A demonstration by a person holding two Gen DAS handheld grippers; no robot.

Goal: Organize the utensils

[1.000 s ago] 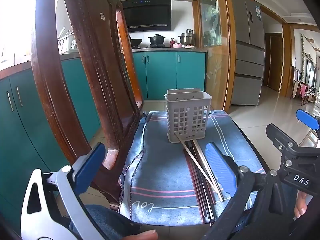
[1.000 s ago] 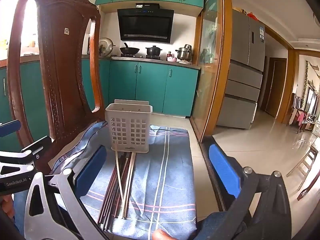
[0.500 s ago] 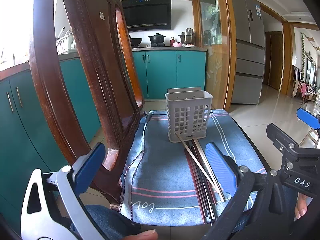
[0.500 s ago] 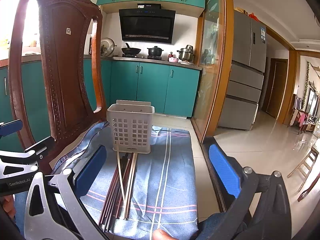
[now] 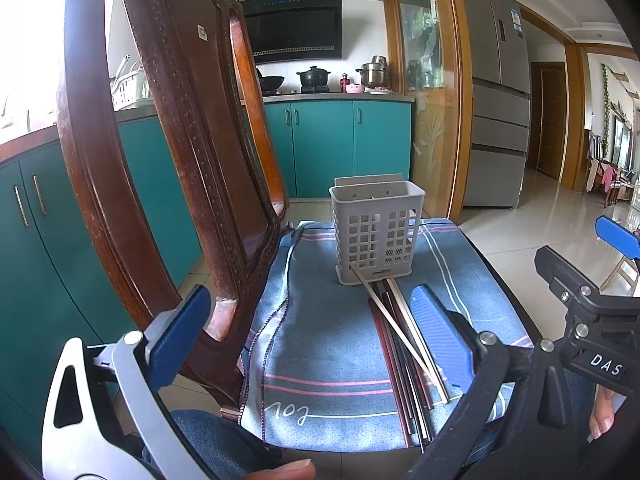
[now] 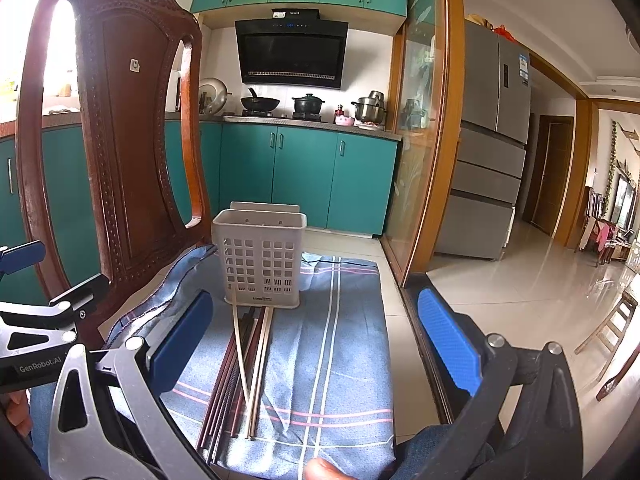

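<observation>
I judge the job barely begun: the grey utensil holder (image 5: 377,234) stands upright on the blue striped cloth (image 5: 320,344), and through its perforated walls I see nothing standing inside, though its far compartment is hidden from me. All the chopsticks (image 5: 402,354) lie flat on the cloth in a loose bundle just in front of the holder, their far tips touching or almost touching its base. Most are dark; two or three pale ones lie on top, one of them crossing the others at a slant. From the right wrist view the same bundle (image 6: 240,372) runs from the holder's (image 6: 260,256) base back towards me.

My left gripper (image 5: 308,332) hangs on the near side of the holder with its blue fingers (image 5: 178,334) spread wide and nothing between them; its right finger sits just beside the bundle, whether above it or touching I cannot tell. My right gripper (image 6: 316,340) is likewise spread wide and empty, with its left finger (image 6: 180,338) near the bundle's left edge and its other finger well off to the right of the holder, out past the cloth's (image 6: 340,360) edge.

The carved wooden chair back (image 5: 160,160) rises to the left of the holder.

So every chopstick is left to do: as I see it, each must be pinched, lifted, turned upright and dropped into a compartment, and the crossed pale one on top looks like the easiest first pick
</observation>
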